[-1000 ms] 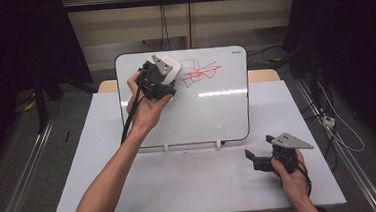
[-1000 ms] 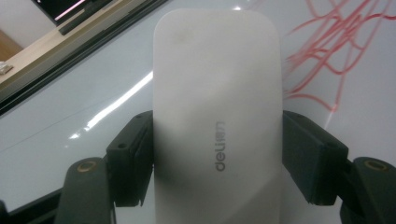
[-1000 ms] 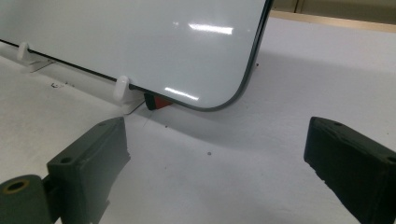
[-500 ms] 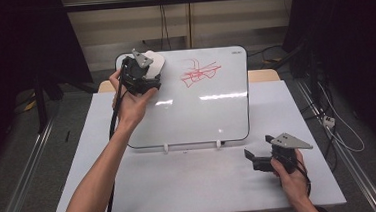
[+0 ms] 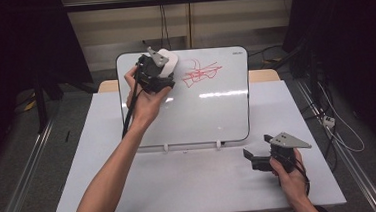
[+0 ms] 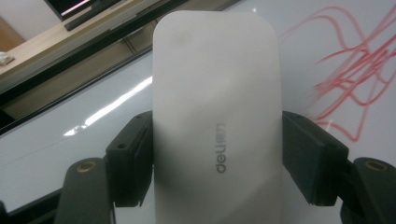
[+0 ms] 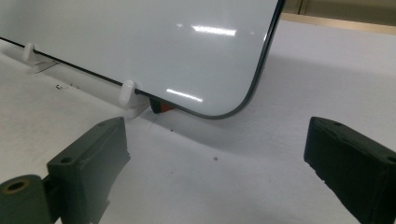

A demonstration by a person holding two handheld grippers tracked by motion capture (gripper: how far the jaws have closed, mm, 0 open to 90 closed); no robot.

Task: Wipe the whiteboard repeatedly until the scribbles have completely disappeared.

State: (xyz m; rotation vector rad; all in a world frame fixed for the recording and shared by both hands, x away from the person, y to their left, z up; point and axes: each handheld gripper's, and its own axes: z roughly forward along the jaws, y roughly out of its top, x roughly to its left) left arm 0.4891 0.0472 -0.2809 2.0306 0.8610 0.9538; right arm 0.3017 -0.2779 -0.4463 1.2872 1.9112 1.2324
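so your left gripper (image 5: 166, 67) is pinching the white eraser (image 6: 217, 126) across its narrow sides, one pad on each flank, which leaves the flat wiping face free to meet the whiteboard (image 5: 202, 120). you hold it up near the board's top edge, and the red scribble (image 5: 201, 74) lies just off to the gripper's right side, close enough that a sideways sweep looks like the next move. your right gripper (image 5: 256, 157) rests low on the table (image 5: 191, 186) with its jaws spread wide and nothing between them, parked near the board's lower corner, probably to stay out of the wiping path.
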